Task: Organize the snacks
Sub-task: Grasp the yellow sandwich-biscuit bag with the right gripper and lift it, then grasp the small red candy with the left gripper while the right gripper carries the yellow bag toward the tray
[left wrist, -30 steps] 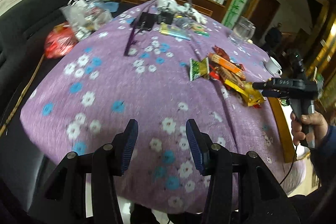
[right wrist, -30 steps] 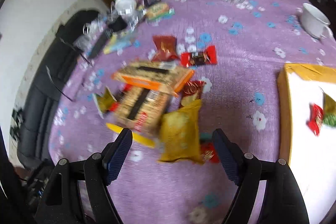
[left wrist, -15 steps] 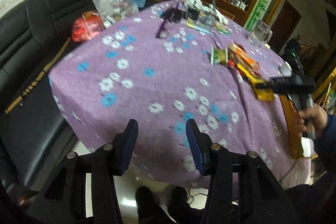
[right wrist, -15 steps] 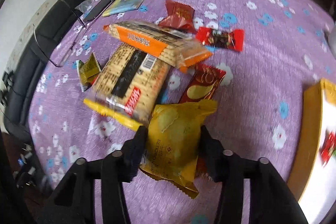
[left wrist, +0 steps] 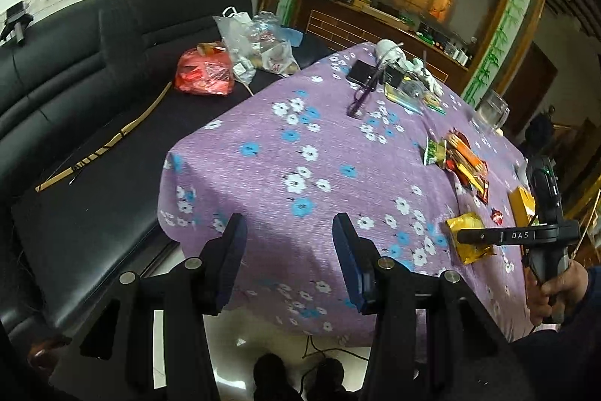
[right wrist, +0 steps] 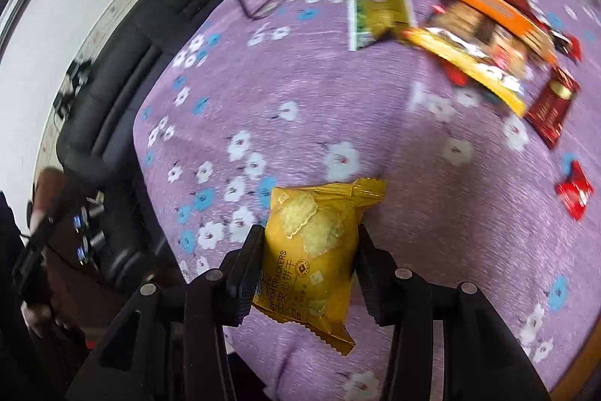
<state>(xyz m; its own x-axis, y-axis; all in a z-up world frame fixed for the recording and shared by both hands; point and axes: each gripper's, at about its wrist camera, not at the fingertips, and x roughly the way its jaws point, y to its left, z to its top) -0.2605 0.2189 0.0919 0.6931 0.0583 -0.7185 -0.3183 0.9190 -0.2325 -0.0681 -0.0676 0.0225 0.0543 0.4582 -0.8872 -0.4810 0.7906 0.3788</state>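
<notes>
While your right gripper (right wrist: 308,250) has its jaws clamped on the yellow cracker pack (right wrist: 311,247), lifted just clear of the purple tablecloth (right wrist: 338,123) near its front edge, you're mid pick-and-carry. Next, prob: bring it over to the yellow tray (left wrist: 522,203) w/o loosening the grip. Left gripper (left wrist: 289,250) hangs off the table's edge, jaws apart, nothing btwn them. Other snacks (right wrist: 484,36) wait farther back.

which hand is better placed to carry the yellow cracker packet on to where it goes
Right. The right gripper already has its jaws closed on the yellow cracker packet, clear of the snack pile. The left gripper is empty, out past the edge of the table.
</notes>
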